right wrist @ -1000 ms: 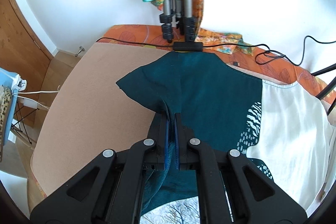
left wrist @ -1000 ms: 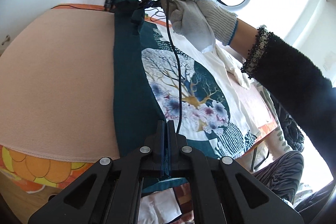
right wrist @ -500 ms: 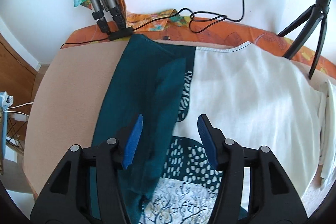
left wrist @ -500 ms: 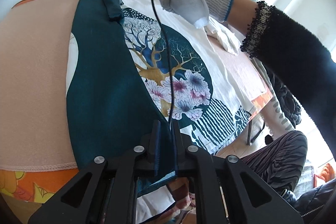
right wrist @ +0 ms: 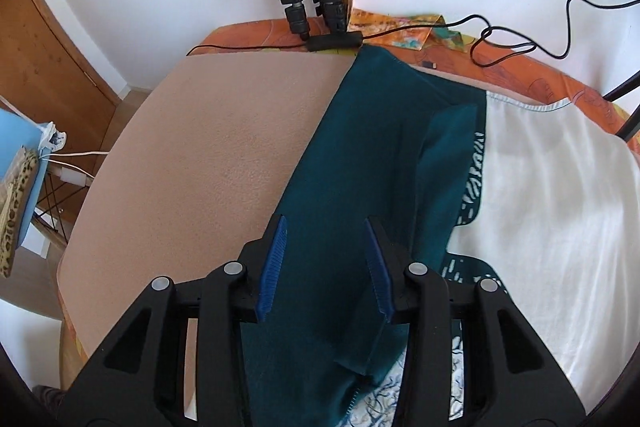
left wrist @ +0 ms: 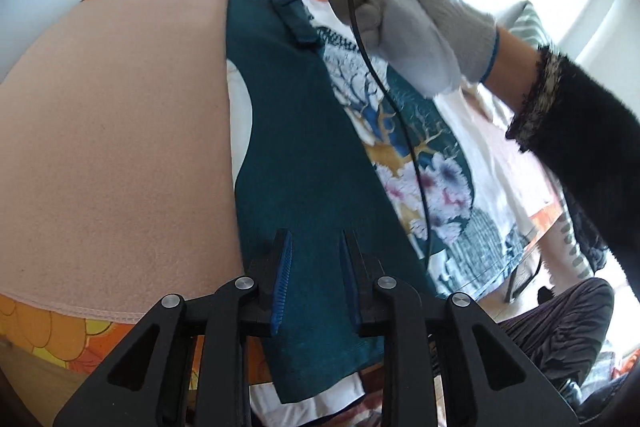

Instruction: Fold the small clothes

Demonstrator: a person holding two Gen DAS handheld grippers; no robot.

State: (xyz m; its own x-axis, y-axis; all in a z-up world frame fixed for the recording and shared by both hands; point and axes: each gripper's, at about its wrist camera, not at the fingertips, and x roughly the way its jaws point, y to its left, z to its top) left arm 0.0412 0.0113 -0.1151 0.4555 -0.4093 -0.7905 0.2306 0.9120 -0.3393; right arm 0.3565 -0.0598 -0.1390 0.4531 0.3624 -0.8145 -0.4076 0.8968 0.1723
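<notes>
Bright daylight, fisheye warp, blurred glove (left wrist: 412, 23)

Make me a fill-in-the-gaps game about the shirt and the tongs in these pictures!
1. The folded-over part of the shirt is dark ______.
2. The picture printed on the shirt shows a ______ with flowers.
3. The pads on the left tongs and the right tongs are coloured ______.
4. The hand holding the right tongs wears a ______.

Missing words: teal; tree; blue; glove
</notes>
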